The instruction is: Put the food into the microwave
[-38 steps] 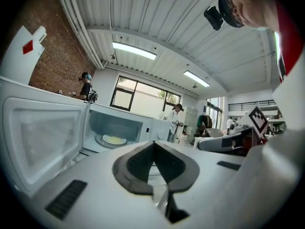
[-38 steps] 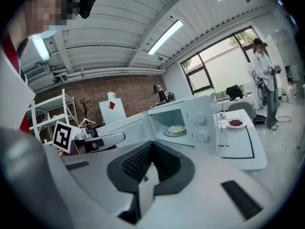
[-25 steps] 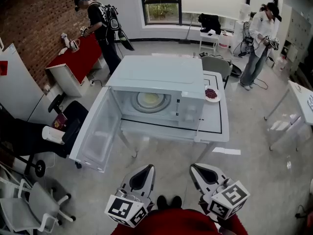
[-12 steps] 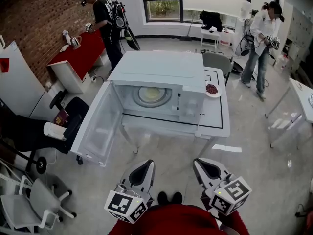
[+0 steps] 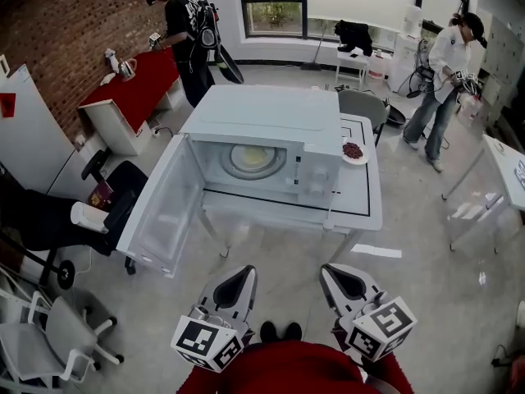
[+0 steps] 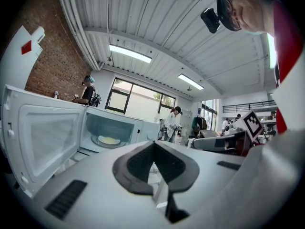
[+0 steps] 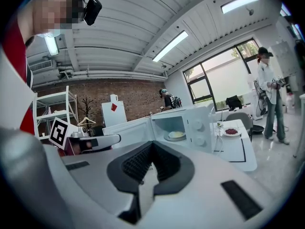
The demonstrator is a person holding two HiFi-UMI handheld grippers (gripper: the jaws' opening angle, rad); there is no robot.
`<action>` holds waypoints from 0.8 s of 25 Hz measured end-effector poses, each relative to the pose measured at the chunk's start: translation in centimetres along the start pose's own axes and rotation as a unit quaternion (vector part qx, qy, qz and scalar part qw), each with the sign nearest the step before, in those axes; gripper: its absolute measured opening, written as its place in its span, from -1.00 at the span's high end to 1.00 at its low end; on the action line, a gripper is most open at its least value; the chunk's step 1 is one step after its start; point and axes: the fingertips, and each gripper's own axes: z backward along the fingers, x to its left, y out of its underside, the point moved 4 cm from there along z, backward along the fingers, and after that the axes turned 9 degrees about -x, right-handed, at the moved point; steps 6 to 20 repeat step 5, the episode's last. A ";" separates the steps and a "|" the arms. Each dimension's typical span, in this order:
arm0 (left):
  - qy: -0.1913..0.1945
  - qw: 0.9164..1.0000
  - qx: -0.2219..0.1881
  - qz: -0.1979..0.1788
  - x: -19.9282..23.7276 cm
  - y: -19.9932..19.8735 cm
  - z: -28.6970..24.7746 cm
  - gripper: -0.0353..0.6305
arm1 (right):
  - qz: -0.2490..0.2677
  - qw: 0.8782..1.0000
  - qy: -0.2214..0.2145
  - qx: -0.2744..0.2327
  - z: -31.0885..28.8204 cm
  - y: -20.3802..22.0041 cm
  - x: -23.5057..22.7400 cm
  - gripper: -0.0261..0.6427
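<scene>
A white microwave (image 5: 262,125) stands on a white table (image 5: 361,208). Its door (image 5: 164,212) is swung wide open to the left, and a glass turntable (image 5: 253,159) lies inside. The food, red pieces on a small white plate (image 5: 353,152), rests on the table just right of the microwave; the right gripper view shows this plate (image 7: 231,131) too. My left gripper (image 5: 243,274) and right gripper (image 5: 331,272) hover side by side well short of the table. Both point at the microwave, shut and empty. The left gripper view shows the left gripper (image 6: 153,145) with jaws closed, and the right gripper view shows the right gripper (image 7: 151,145) the same.
A grey chair (image 5: 365,105) stands behind the table. Office chairs (image 5: 57,343) and a dark seat (image 5: 49,220) crowd the left. One person (image 5: 184,31) works at a red table (image 5: 131,89); another (image 5: 447,64) stands back right. A second white table (image 5: 504,167) is at right.
Both grippers have stayed where they were, still shut. The person at the back right has stepped further right, and the one at the red table has shifted slightly.
</scene>
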 end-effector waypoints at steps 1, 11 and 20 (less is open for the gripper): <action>0.000 1.000 0.000 -0.001 0.0 0.0 0.0 0.87 | 0.003 1.000 0.000 -0.001 0.0 0.0 0.0 0.88; 0.002 1.000 0.000 -0.004 -0.4 -0.1 -0.1 0.87 | 0.015 1.000 -0.001 -0.002 0.1 0.1 -0.1 0.88; 0.002 1.000 0.000 -0.004 -0.4 -0.1 -0.1 0.87 | 0.015 1.000 -0.001 -0.002 0.1 0.1 -0.1 0.88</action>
